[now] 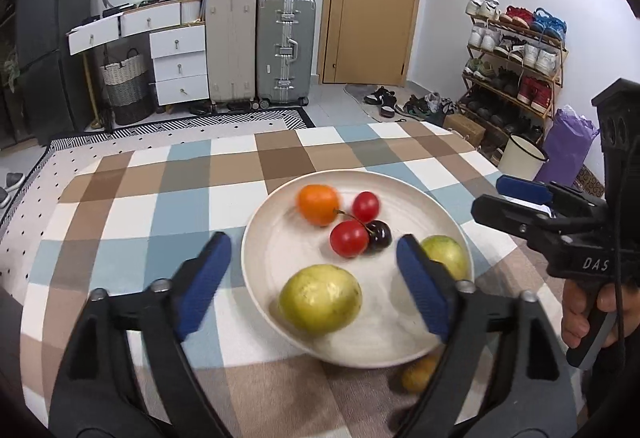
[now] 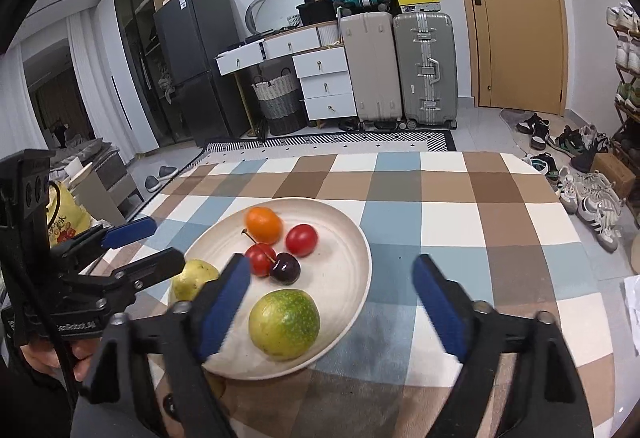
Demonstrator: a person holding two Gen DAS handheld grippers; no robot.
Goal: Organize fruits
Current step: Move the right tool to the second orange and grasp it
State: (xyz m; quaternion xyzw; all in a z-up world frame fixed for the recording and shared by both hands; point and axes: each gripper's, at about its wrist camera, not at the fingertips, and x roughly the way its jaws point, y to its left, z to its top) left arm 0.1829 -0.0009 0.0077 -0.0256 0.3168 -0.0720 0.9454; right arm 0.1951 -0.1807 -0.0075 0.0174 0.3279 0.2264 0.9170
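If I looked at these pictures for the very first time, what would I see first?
Probably the round white plate on the checked tablecloth, full of bright fruit: an orange one at the back, red ones and a dark cherry in the middle, and a big green-yellow fruit in front. Next come the blue pads of the open right gripper, close to the camera.

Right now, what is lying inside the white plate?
The white plate holds an orange fruit, two red fruits, a dark cherry and two yellow-green fruits. The left hand-held gripper partly covers one.
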